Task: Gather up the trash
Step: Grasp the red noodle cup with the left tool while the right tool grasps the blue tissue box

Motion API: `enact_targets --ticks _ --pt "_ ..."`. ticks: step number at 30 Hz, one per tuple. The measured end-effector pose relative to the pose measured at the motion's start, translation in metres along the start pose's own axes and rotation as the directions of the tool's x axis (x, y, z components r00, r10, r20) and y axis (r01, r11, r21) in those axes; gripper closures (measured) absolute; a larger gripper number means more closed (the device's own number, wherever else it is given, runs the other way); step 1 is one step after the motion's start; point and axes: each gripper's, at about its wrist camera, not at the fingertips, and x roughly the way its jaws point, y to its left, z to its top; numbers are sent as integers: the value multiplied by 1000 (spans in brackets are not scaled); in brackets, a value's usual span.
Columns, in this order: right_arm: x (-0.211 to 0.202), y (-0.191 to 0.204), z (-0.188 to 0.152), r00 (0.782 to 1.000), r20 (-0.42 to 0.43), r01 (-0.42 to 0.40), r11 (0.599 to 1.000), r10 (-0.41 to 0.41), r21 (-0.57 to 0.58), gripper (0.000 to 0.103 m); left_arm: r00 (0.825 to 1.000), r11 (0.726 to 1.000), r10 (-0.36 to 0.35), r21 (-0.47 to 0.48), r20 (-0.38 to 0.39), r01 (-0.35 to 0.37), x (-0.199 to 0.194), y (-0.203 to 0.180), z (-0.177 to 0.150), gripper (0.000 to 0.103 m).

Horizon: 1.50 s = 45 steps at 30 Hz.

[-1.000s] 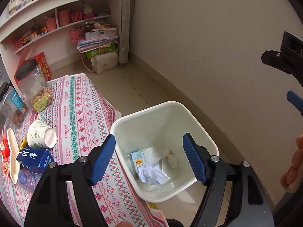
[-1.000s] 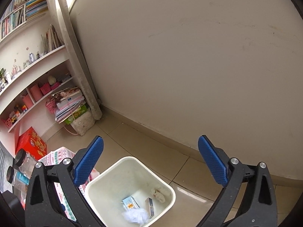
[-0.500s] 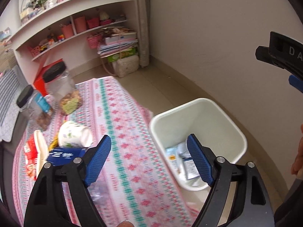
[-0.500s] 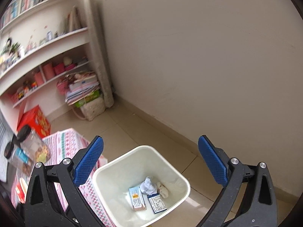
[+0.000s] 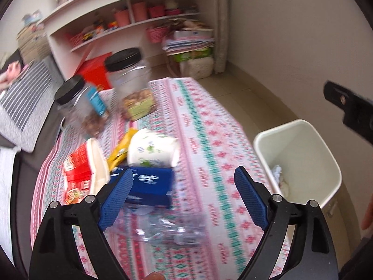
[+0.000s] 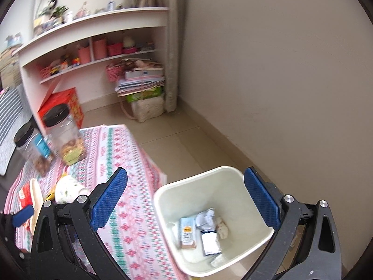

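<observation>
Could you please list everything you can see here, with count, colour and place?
Bin: one, white, on the floor beside the table.
Trash in bin: several cartons and crumpled papers, at its bottom.
Tablecloth: one, pink and green pattern, covering the table.
Jars: two, clear with black lids, far table side.
Paper cup: one, white, on its side.
Blue box: one, near the cup.
Red packet: one, left table edge.
Clear plastic wrapper: one, nearest on the table.
Shelves: white, against the far wall.
Left gripper: jaws opening, nothing between.
Right gripper: open, empty, above the bin.
</observation>
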Motion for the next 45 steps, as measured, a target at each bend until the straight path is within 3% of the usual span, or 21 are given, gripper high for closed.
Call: enact_targets --ticks 10,18,27,32,36,41,45 --pt "6 62 -9 996 -41 -79 994 76 -78 7 994 991 50 -120 -102 -63 20 77 -8 15" --pt "19 82 -17 986 -112 -132 987 122 -95 7 975 975 84 -183 -206 -123 47 133 -17 14" --pt "29 103 -22 970 -168 -202 969 178 -140 7 955 969 29 -228 -297 -100 71 167 -27 13" --pt "34 123 -29 949 -209 -280 937 237 -208 7 937 971 24 -215 -348 -105 85 175 -36 12" --pt "38 141 -36 925 -252 -350 899 285 -265 7 924 965 -44 -255 -379 -59 97 186 -43 12" --pt "44 166 -50 878 -324 -459 811 352 -362 7 921 955 -142 -296 -362 30 99 197 -46 17" --pt "47 182 -62 861 -352 -500 741 367 -449 7 932 956 -136 -292 -336 34 86 202 -46 18"
